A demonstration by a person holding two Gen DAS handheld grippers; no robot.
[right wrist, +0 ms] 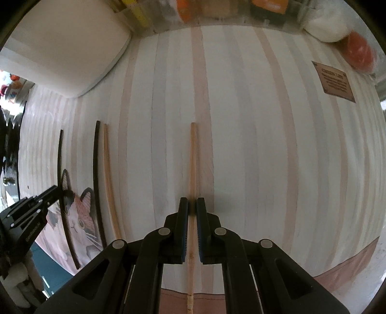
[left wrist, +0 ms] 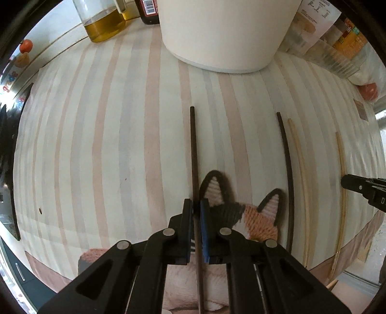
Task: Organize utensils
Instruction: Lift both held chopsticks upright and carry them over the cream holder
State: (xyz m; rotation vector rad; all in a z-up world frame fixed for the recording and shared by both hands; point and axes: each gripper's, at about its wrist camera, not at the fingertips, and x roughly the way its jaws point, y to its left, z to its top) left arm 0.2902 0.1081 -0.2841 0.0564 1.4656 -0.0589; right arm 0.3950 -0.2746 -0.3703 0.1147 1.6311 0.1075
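Observation:
My left gripper (left wrist: 196, 205) is shut on a dark chopstick (left wrist: 194, 149) that lies along the striped mat (left wrist: 108, 145). My right gripper (right wrist: 192, 204) is shut on a light wooden chopstick (right wrist: 193, 157). It also shows in the left wrist view (left wrist: 342, 174), with the right gripper's tip (left wrist: 347, 182) beside it. A second dark chopstick (left wrist: 287, 169) and a second light chopstick (left wrist: 300, 169) lie side by side between the two grippers; both also show in the right wrist view, dark (right wrist: 96, 174) and light (right wrist: 108, 174). A white holder (left wrist: 226, 31) stands at the back.
A cat picture (left wrist: 241, 207) is on the mat's near part. An oil bottle (left wrist: 103, 21) and a dark bottle (left wrist: 149, 12) stand at the back left. Packaged food (left wrist: 337, 41) and a red item (right wrist: 359, 50) sit at the back right. A brown label (right wrist: 334, 81) is on the mat.

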